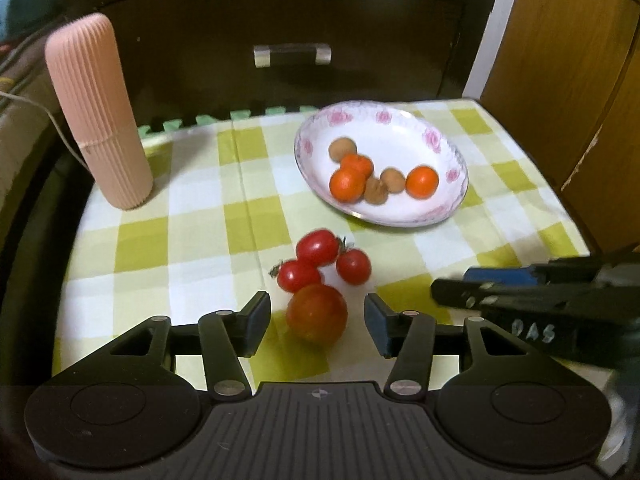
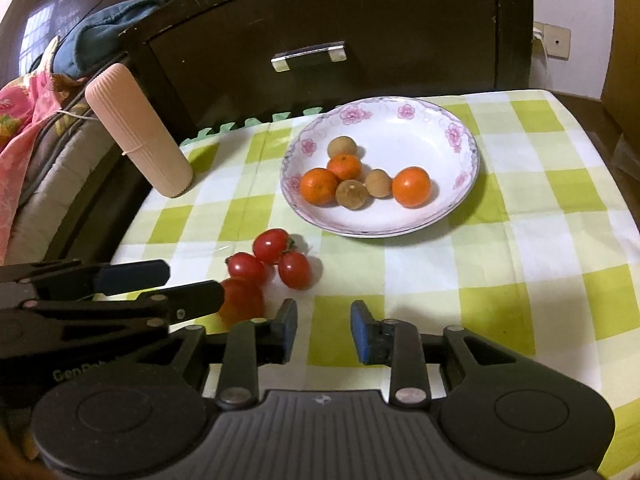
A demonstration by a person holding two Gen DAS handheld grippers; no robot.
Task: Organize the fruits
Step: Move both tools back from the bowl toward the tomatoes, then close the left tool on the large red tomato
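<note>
Straddling big tomato (image 1: pixel 317 314): L gripper (image 1: pixel 318 320) open

The left wrist camera sits just behind its own black two-finger left gripper (image 1: pixel 318 322) and looks steeply down and forward, close over the green-and-white checked tablecloth (image 1: pixel 192 232), toward a dark wooden drawer front (image 1: pixel 280 20). The right wrist camera looks the same way from just beside it, behind the right gripper (image 2: pixel 324 330). Both views share the white floral-rimmed plate (image 1: pixel 404 216) (image 2: pixel 400 112), the red tomatoes (image 1: pixel 318 246) (image 2: pixel 272 246), the ribbed pink cylinder (image 1: pixel 98 112) (image 2: pixel 140 128), and each other's gripper at the edge.
</note>
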